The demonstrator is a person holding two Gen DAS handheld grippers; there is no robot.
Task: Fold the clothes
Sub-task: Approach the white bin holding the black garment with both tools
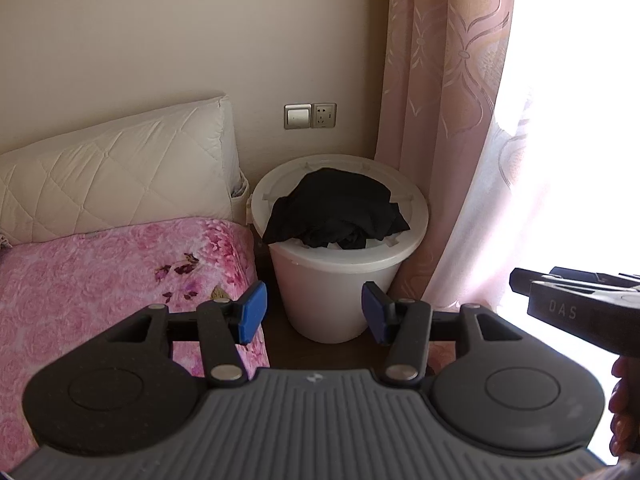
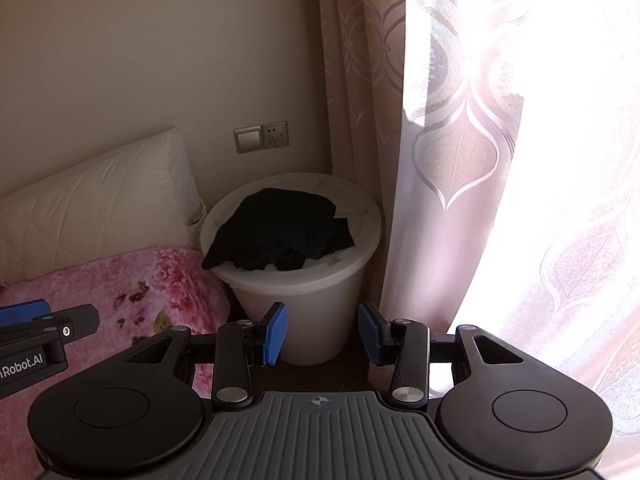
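A heap of black clothes [image 1: 336,212] [image 2: 280,236] sits crumpled in the mouth of a white bucket [image 1: 332,296] [image 2: 304,300], piled above the rim, with one fold draped over the edge on the side nearest the bed. The bucket stands on a dark floor in the corner, just beside the bed [image 1: 100,272] [image 2: 132,288], which is covered by a pink flowered blanket. A quilted white pillow [image 1: 116,172] [image 2: 96,204] leans against the wall at the head of the bed, close to the bucket. On the wall above the bucket are a light switch [image 1: 297,116] [image 2: 247,139] and a socket [image 1: 324,115] [image 2: 275,135]. A pink patterned curtain [image 1: 440,120] [image 2: 460,140] hangs on the other side of the bucket, brightly lit from behind.

The left gripper [image 1: 314,312] hovers in front of the bucket, short of it, its blue-padded jaws spread with nothing between them. The right gripper [image 2: 322,334] hovers there too, nearer the curtain, jaws likewise spread and empty. A hand [image 1: 624,408] shows at the edge of the left view, holding the right gripper.
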